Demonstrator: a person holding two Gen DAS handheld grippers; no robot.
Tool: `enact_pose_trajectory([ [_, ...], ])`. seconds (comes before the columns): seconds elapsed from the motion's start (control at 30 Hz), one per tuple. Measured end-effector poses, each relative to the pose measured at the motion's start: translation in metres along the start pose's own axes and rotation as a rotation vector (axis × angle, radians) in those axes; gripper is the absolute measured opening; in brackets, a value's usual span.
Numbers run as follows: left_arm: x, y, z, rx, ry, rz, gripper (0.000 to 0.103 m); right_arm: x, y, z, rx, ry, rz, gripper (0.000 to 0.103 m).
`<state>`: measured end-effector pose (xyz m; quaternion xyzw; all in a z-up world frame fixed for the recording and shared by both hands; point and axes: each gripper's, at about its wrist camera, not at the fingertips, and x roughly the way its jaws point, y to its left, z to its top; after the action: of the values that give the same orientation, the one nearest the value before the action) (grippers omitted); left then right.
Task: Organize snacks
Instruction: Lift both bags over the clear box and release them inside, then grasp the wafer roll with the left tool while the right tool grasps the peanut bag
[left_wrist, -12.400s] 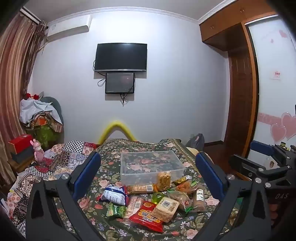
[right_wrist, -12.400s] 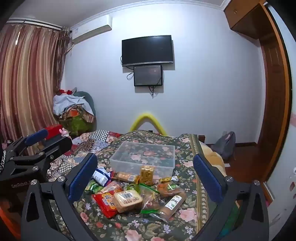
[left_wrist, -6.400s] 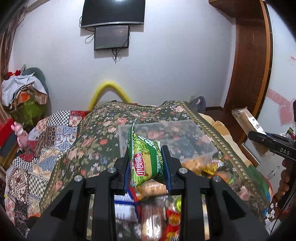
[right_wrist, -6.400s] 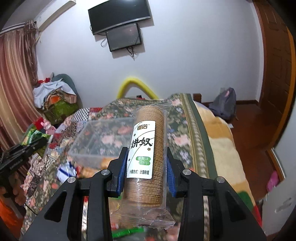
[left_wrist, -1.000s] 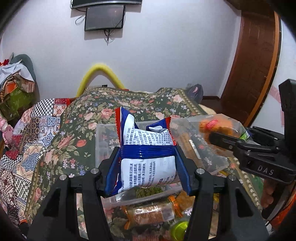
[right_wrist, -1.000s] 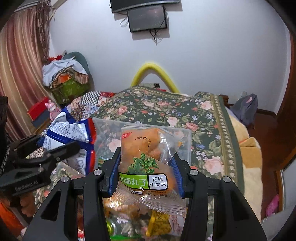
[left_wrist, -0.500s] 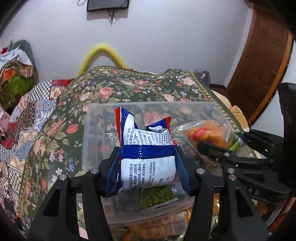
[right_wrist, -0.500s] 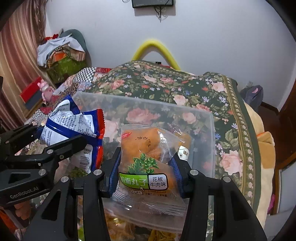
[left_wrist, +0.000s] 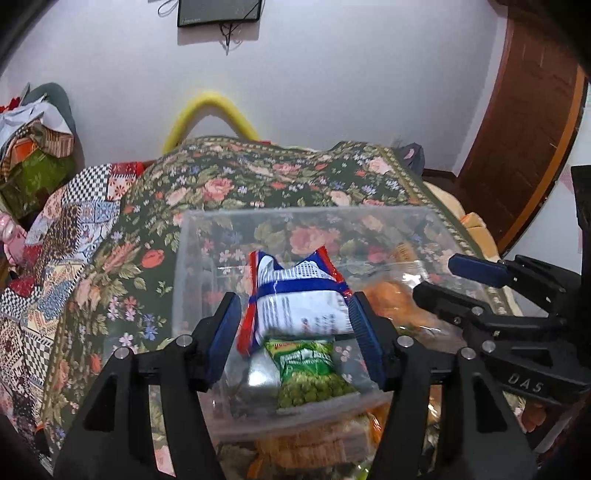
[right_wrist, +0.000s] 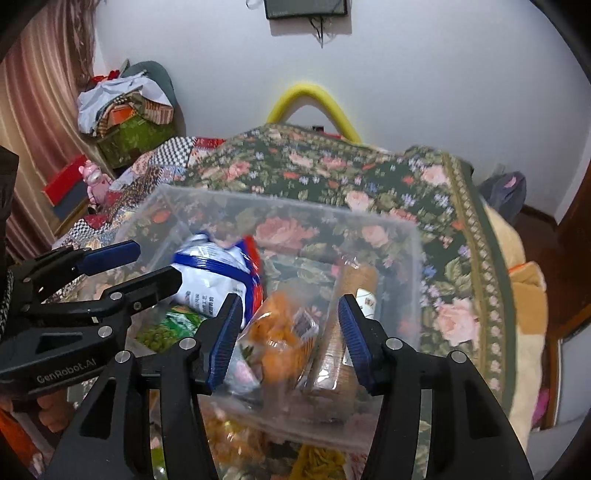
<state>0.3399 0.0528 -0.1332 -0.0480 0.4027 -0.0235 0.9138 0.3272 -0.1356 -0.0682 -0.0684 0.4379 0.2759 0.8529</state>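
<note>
Light: soft, even room light, moderately bright; the white wall (left_wrist: 332, 74) is brightest.
Glare: pale sheen on the clear bin (left_wrist: 192, 236).
Blur: orange snack bag (right_wrist: 284, 339) inside the bin smeared.
Distortion: fisheye bending, black corners around the wall.

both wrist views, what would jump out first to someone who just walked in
The clear plastic bin on the floral bedspread, with both grippers over it. The left gripper is open around a blue-and-white snack bag that sits over a green pea packet. The right gripper is open too, above an orange snack bag beside a biscuit roll.
</note>
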Motion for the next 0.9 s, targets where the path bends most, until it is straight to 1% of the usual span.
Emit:
enact_pose_trajectory([
  [0.27, -0.063, -0.009, -0.011, 0.048, -0.058, -0.008, 0.061, -0.053, 0.007, -0.005, -0.015, -0.080, 0.007, 0.052],
  [0.37, -0.084, -0.011, -0.022, 0.061, -0.060, -0.013, 0.061, -0.074, 0.013, -0.015, -0.034, -0.106, -0.004, 0.053],
  [0.53, -0.110, -0.009, -0.049, 0.072, -0.042, -0.016, 0.063, -0.095, 0.020, -0.036, -0.049, -0.114, -0.002, 0.054],
  [0.67, -0.115, -0.005, -0.074, 0.075, -0.011, -0.013, 0.065, -0.104, 0.022, -0.056, -0.041, -0.101, 0.009, 0.054],
  [0.77, -0.109, 0.002, -0.094, 0.068, 0.035, 0.006, 0.065, -0.105, 0.022, -0.070, -0.032, -0.084, 0.007, 0.054],
  [0.9, -0.094, 0.013, -0.118, 0.030, 0.104, 0.006, 0.065, -0.101, 0.021, -0.092, -0.012, -0.041, 0.018, 0.054],
])
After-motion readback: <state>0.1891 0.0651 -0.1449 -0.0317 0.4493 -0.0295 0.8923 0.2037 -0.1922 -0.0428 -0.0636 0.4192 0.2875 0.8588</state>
